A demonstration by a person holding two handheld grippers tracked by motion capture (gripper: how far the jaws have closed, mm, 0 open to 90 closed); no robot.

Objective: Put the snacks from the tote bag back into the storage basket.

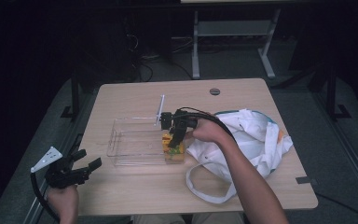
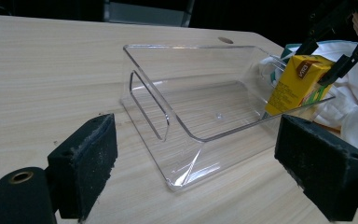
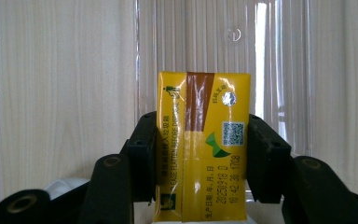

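Now, juice box (image 3: 200,147): small, light, a bit squishy; hold its flat sides softly.
Place: at the right end of the clear bin (image 2: 168,93).
Right gripper (image 1: 177,135): squeezing the box.
Left gripper (image 1: 85,169): wide open, empty.

Left gripper (image 1: 87,164): held low at the near left table edge by the left hand (image 1: 63,200), jaws spread wide, pointing level across the table.
Right gripper (image 1: 176,135): pointing down, jaws clamped. Right hand (image 1: 208,130) grips its body; forearm (image 1: 249,184) reaches diagonally from the near edge.
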